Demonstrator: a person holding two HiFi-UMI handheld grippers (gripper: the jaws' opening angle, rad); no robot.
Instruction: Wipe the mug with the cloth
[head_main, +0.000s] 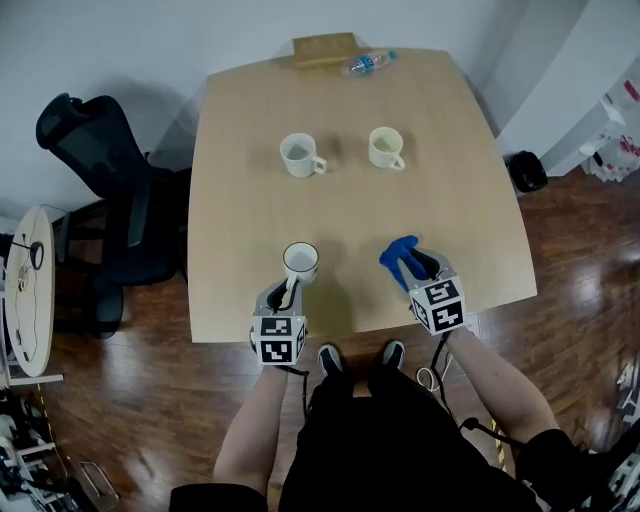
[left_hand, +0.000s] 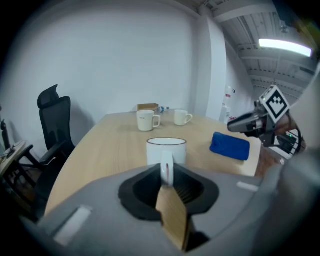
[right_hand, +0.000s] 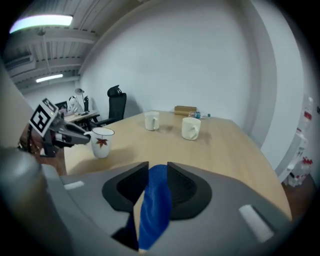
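Broadly, a pale wooden table (head_main: 470, 200) fills the middle of the head view, with a black office chair (head_main: 100, 160) beside its left edge on the dark wood floor.

At the near edge the person holds both grippers over the tabletop. The left gripper (head_main: 291, 292) is clamped on the handle of a white mug (head_main: 300, 260); the left gripper view shows the handle pinched upright between its jaws. The right gripper view shows a red leaf printed on the mug's side. Whether the mug stands on the wood or hangs just above it I cannot tell.

The right gripper (head_main: 414, 266) points at the table's near right part. Its jaws stand a little apart with the blue cloth (head_main: 398, 252) between them, the cloth's front end lying on the tabletop, well apart from the held mug.

A brown box (head_main: 325, 48) sits at the far edge. Two more white mugs (head_main: 299, 155) (head_main: 385, 147) stand side by side near the middle. A clear bottle (head_main: 368, 63) lies just beside the box.
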